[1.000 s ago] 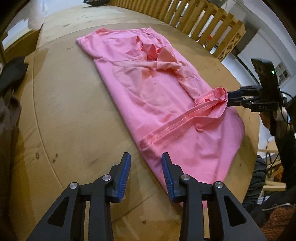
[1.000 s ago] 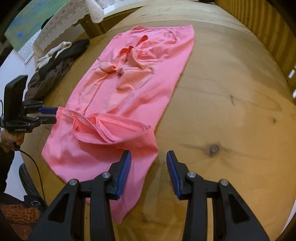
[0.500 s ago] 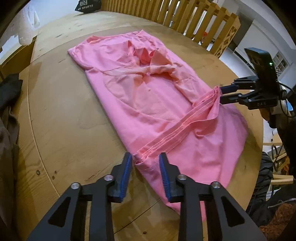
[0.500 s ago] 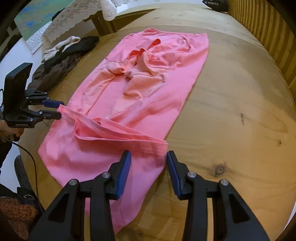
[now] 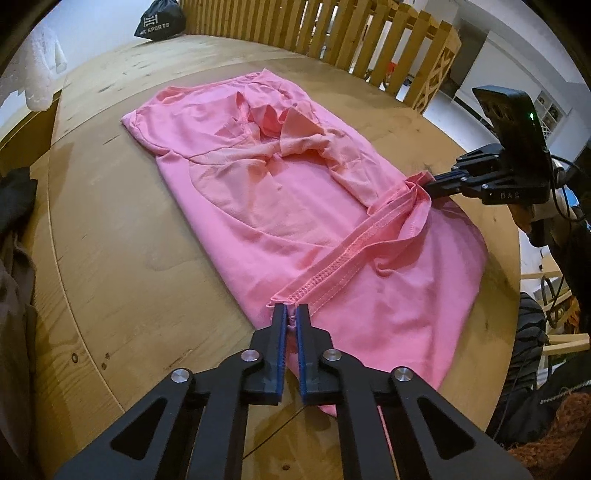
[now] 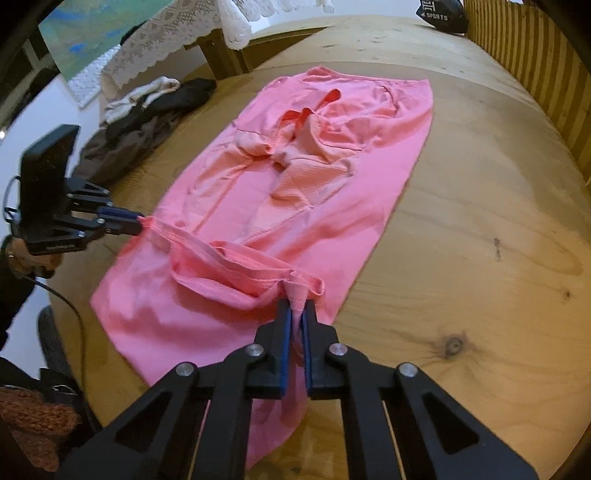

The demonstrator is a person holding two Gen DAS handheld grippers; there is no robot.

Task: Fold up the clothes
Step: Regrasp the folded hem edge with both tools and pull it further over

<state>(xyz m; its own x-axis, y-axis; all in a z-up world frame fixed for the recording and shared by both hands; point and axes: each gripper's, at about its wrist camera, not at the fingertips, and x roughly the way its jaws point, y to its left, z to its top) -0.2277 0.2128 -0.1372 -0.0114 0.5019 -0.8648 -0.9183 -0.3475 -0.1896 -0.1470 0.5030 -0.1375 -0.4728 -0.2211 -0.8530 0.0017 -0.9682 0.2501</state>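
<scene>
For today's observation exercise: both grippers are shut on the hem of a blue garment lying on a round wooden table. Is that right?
Not quite: the garment is pink, not blue, as the left wrist view shows. The rest holds: the left gripper and right gripper are both shut on its hem, on the round wooden table.

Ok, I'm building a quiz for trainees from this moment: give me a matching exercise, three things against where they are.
Things:
1. pink cotton shirt
2. black drawstring sports bag
3. dark heap of clothes

Places:
A. far end of the round wooden table
B. beside the shirt, at the table's edge
C. spread flat mid-table, hem pinched at both corners

Pairs: 1-C, 2-A, 3-B
</scene>
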